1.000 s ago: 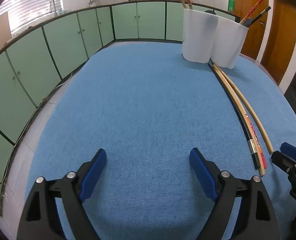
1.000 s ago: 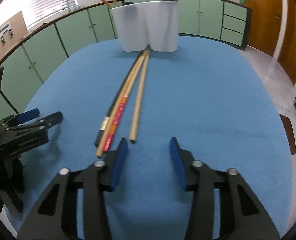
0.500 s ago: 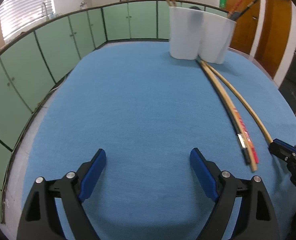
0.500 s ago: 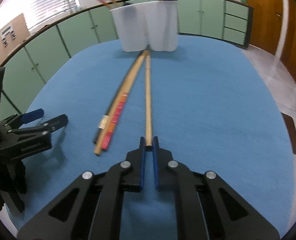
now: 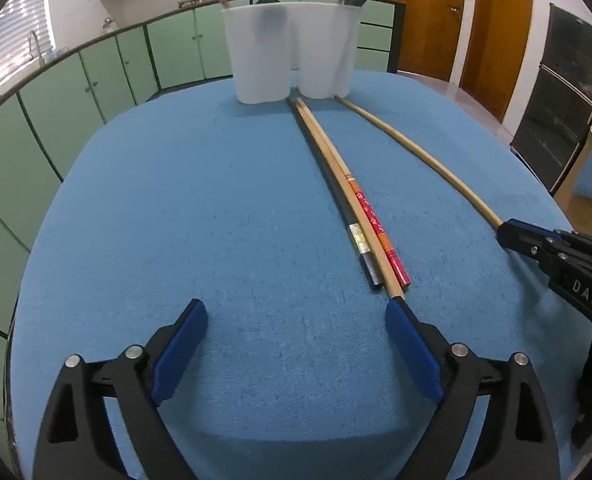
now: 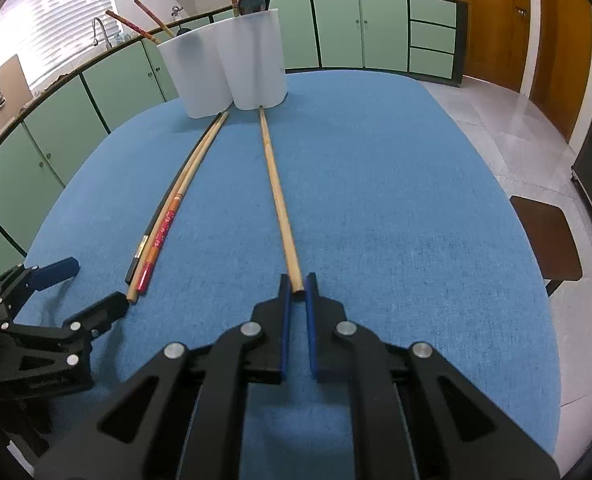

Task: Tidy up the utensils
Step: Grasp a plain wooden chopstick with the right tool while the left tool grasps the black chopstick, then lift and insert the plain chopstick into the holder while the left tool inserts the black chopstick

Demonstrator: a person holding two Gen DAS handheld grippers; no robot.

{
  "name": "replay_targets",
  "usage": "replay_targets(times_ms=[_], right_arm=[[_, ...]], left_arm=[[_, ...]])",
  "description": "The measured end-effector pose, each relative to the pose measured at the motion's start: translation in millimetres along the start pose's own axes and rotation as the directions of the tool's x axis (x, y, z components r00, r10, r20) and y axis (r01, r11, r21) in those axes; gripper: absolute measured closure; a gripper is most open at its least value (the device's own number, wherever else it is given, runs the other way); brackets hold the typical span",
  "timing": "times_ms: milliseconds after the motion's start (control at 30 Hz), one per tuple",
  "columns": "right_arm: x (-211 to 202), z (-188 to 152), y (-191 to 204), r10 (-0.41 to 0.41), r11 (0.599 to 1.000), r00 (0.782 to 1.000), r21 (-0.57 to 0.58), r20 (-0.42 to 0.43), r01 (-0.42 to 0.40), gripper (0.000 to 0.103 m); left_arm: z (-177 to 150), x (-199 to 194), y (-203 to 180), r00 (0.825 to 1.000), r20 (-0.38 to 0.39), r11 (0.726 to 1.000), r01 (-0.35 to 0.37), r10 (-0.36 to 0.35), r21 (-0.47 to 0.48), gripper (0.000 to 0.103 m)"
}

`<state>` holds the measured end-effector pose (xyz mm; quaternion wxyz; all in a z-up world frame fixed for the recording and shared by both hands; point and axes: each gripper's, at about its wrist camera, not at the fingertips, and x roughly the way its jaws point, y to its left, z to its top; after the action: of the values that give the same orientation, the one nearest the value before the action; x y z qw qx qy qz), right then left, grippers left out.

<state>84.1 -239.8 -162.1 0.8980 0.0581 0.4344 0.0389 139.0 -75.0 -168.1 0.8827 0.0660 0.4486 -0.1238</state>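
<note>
The right tool (image 6: 298, 285) is clamped on the near end of a plain wooden chopstick (image 6: 275, 188) lying on the blue counter (image 6: 396, 200), its long axis running straight ahead to the white holder (image 6: 223, 68), while the left tool (image 5: 296, 316), empty, is opening wider beside three chopsticks (image 5: 348, 200).

The only lettering I can read is "DAS", in pale capitals on the black body of the right gripper (image 5: 504, 236), seen in the left wrist view. The red chopstick (image 5: 380, 232) carries a small pale pattern, and the black chopstick (image 5: 358, 236) a shiny band, neither readable as text.
</note>
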Motion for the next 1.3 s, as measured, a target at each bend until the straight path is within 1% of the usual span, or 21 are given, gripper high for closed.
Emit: replay_targets(times_ms=[167,267,333,433,500,567,633,733,833,900,933,1000,1067,1100,1300], right_arm=[[-1.4,-1.4,-2.8,0.016,1.0,1.0,0.012,0.002,-0.016,0.097],[-1.9,-1.5,-4.4,0.022,1.0,1.0,0.017,0.001,-0.022,0.096],[-2.1,-1.7,-5.3,0.026,0.999,1.0,0.021,0.001,-0.026,0.096],[-2.9,-1.9,-5.7,0.031,0.999,1.0,0.024,0.0,-0.031,0.096],[-3.0,-1.9,-5.5,0.033,0.999,0.999,0.022,0.0,-0.033,0.095],[-3.0,-2.1,-4.3,0.027,0.999,1.0,0.017,0.0,-0.027,0.095],[-2.8,-2.1,-2.5,0.022,1.0,1.0,0.008,-0.001,-0.022,0.094],[-2.8,-2.0,-1.6,0.019,1.0,1.0,0.004,-0.001,-0.019,0.094],[-2.7,-1.5,-2.5,0.025,1.0,1.0,0.009,-0.002,-0.025,0.094],[-2.4,-1.4,-2.6,0.027,1.0,1.0,0.011,-0.002,-0.027,0.094],[-2.3,-1.4,-2.6,0.028,1.0,1.0,0.012,-0.002,-0.028,0.094],[-1.9,-1.3,-3.1,0.032,0.999,0.999,0.014,-0.002,-0.032,0.093],[-1.8,-1.7,-4.1,0.037,0.999,0.999,0.018,-0.002,-0.037,0.093],[-1.8,-1.9,-4.5,0.04,0.999,0.999,0.02,-0.002,-0.04,0.093],[-2.8,-2.7,-8.0,0.054,0.998,0.999,0.037,0.002,-0.054,0.096]], left_arm=[[3.8,4.2,-2.8,1.0,-0.004,1.0,-0.007,0.007,-0.017,0.012],[3.8,4.8,-7.6,1.0,0.0,1.0,-0.006,0.006,-0.011,0.012],[4.3,6.3,-5.3,1.0,0.001,1.0,-0.005,0.005,-0.029,0.012],[5.0,5.1,0.6,1.0,0.007,0.998,-0.016,0.017,-0.059,0.015],[5.8,5.2,2.9,1.0,0.01,0.997,-0.025,0.026,-0.068,0.021],[5.9,4.6,3.1,0.999,0.013,0.996,-0.039,0.04,-0.074,0.023],[7.4,6.0,3.0,0.999,0.013,0.996,-0.043,0.044,-0.084,0.023],[10.3,7.2,0.4,0.999,0.017,0.994,-0.042,0.044,-0.097,0.026],[13.0,7.6,-3.5,0.999,0.025,0.994,-0.038,0.04,-0.1,0.037],[14.7,7.6,-5.5,0.999,0.032,0.995,-0.035,0.039,-0.096,0.05],[15.4,7.3,-6.2,0.999,0.036,0.995,-0.035,0.039,-0.098,0.055],[16.2,6.5,-6.3,0.999,0.044,0.995,-0.028,0.032,-0.099,0.082],[16.2,6.6,-6.7,0.999,0.047,0.995,-0.017,0.022,-0.095,0.095],[16.1,6.8,-6.8,0.999,0.049,0.995,-0.016,0.021,-0.095,0.096],[14.3,3.4,-5.8,0.998,0.057,0.995,-0.011,0.017,-0.1,0.096]])
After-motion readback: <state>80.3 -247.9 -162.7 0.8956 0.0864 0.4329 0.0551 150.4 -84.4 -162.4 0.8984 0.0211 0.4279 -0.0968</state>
